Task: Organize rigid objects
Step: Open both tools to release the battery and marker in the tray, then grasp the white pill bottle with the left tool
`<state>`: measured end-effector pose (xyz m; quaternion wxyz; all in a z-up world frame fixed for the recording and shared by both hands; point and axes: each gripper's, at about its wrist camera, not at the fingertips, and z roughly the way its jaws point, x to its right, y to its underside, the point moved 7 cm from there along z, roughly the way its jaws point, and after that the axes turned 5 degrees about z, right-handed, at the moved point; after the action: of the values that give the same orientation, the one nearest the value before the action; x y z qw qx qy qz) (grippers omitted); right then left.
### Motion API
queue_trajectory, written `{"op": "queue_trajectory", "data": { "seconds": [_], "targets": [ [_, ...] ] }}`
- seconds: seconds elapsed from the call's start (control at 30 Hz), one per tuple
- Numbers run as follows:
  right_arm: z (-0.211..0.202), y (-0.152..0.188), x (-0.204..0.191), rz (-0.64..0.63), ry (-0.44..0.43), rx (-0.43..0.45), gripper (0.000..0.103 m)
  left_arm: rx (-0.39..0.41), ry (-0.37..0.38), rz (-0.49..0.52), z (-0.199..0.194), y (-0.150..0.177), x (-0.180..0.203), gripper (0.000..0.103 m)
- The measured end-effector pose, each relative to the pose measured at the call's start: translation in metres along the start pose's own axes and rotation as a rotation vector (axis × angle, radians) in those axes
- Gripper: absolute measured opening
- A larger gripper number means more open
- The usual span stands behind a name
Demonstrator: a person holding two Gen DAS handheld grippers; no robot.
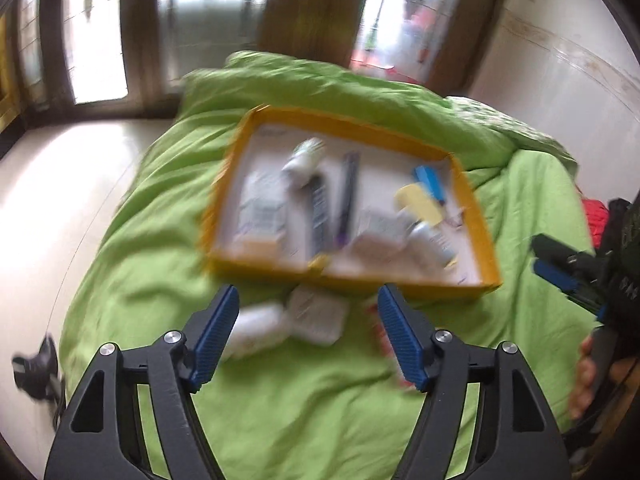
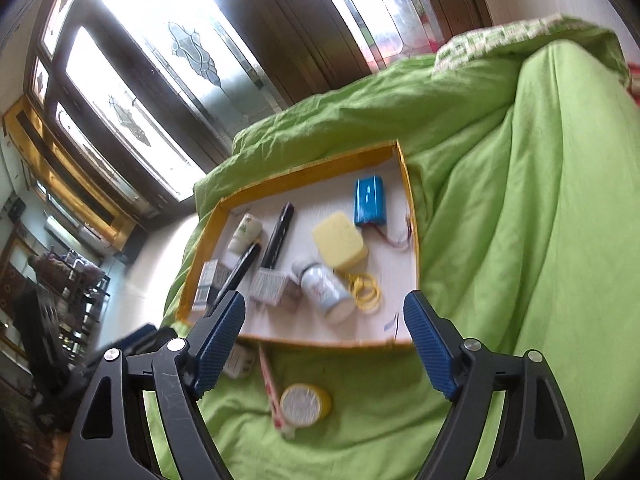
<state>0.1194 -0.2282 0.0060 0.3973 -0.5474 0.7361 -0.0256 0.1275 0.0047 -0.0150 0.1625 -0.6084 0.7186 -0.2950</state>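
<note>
**Both grippers wide open over the loose items in front of the tray**

Nearest to us, the left gripper point(image 1: 308, 344) is spread wide and holds nothing. Between and just beyond its fingertips lie a white bottle point(image 1: 260, 330) on its side and a white rounded case point(image 1: 318, 314), touching each other on the green bedcover point(image 1: 280, 408); the left wrist view is blurred, so finer detail escapes us.

Our right gripper point(image 2: 324, 344) is likewise wide and empty. Below its gap rest a yellow-rimmed round tin point(image 2: 305, 403) and, touching it, a red-and-white striped stick point(image 2: 269, 390). A small white box point(image 2: 240, 360) sits by the left finger.

Just beyond these stands the yellow tray point(image 2: 408, 184), its near wall close to the loose items. Inside it we see a silver can point(image 2: 326, 290) on its side, yellow rubber bands point(image 2: 366, 290) beside it, a yellow sponge point(image 2: 339, 240), a blue battery pack point(image 2: 370, 200), two dark pens point(image 2: 278, 236) and a grey carton point(image 2: 272, 286). The tray's near right corner is bare.

Open bedcover spreads right of the tray.
</note>
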Motion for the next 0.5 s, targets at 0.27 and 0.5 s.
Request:
{"op": "queue_trajectory", "data": {
  "seconds": [0.27,0.5],
  "targets": [
    [0.015,0.044,0.000,-0.040,0.035,-0.106,0.079,-0.009,-0.031,-0.161,0.014,0.027,-0.042,0.071],
    [0.021,0.057,-0.002,-0.067,0.052,-0.124,0.079,-0.053,-0.049,-0.130,0.034,0.028,-0.036,0.071]
  ]
}}
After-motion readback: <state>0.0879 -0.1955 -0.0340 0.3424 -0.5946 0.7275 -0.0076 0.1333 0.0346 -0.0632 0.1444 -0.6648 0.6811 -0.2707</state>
